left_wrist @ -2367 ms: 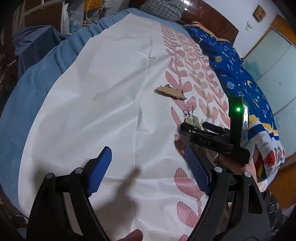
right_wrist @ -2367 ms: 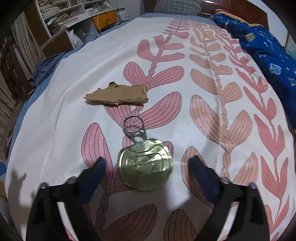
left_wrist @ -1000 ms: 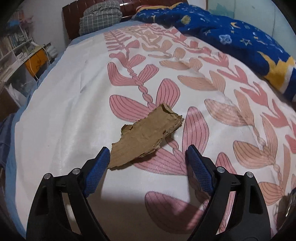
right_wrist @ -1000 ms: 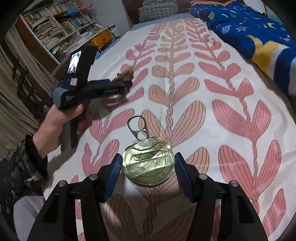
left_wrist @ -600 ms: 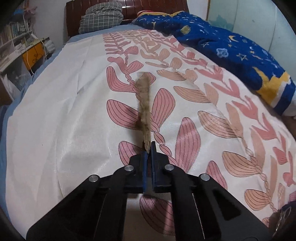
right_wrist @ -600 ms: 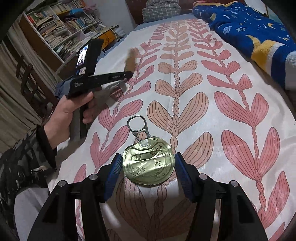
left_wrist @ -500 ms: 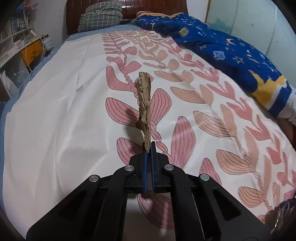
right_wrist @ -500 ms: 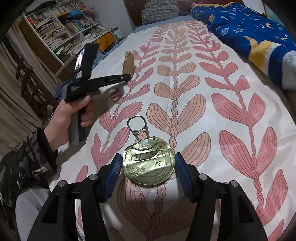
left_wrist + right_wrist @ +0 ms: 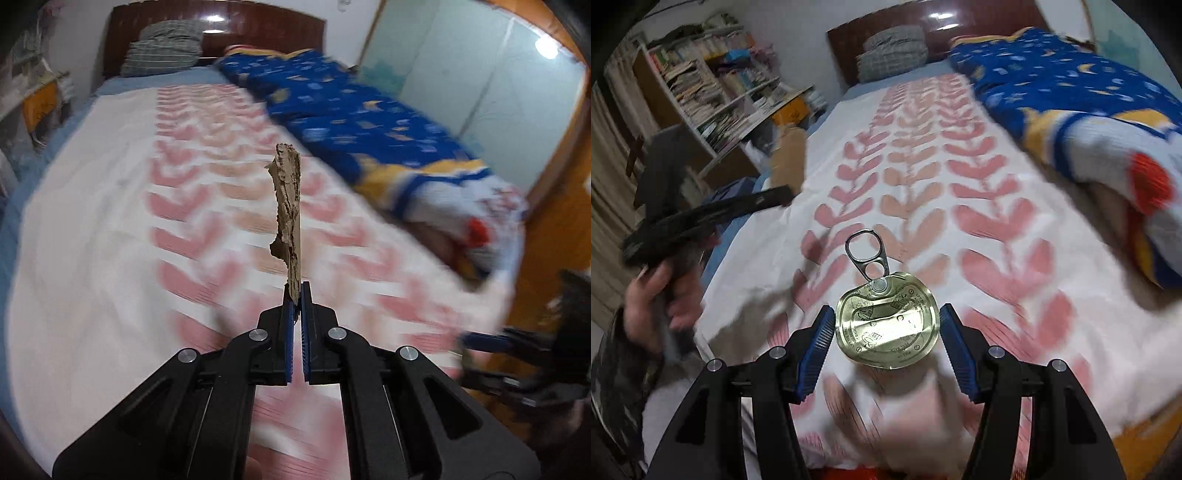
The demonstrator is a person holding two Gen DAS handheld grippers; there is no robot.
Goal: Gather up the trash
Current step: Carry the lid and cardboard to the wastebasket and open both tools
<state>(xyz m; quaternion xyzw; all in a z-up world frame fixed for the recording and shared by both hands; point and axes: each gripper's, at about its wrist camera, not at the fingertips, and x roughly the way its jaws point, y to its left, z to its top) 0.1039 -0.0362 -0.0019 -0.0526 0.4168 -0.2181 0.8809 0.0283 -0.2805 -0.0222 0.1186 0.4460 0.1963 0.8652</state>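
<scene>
My left gripper (image 9: 296, 291) is shut on a torn brown cardboard scrap (image 9: 287, 218), held edge-on above the white bedsheet (image 9: 92, 229) with pink leaf print. My right gripper (image 9: 886, 325) is shut on a gold can lid (image 9: 888, 325), its pull ring (image 9: 866, 253) pointing away from me. Both are lifted above the bed. In the right wrist view the left gripper (image 9: 783, 197) is at the left, with the blurred cardboard scrap (image 9: 788, 158) at its tip. In the left wrist view the right gripper's fingers (image 9: 487, 341) show at the right edge.
A blue patterned quilt (image 9: 351, 110) lies along the bed's right side. A checked pillow (image 9: 162, 48) and dark headboard (image 9: 258, 22) are at the far end. A bookshelf (image 9: 701, 92) stands left of the bed. A glass door (image 9: 480, 74) is at the right.
Both grippers have lifted higher and pulled back from the bed with their loads. The view is motion-blurred. The left gripper swung toward the right.
</scene>
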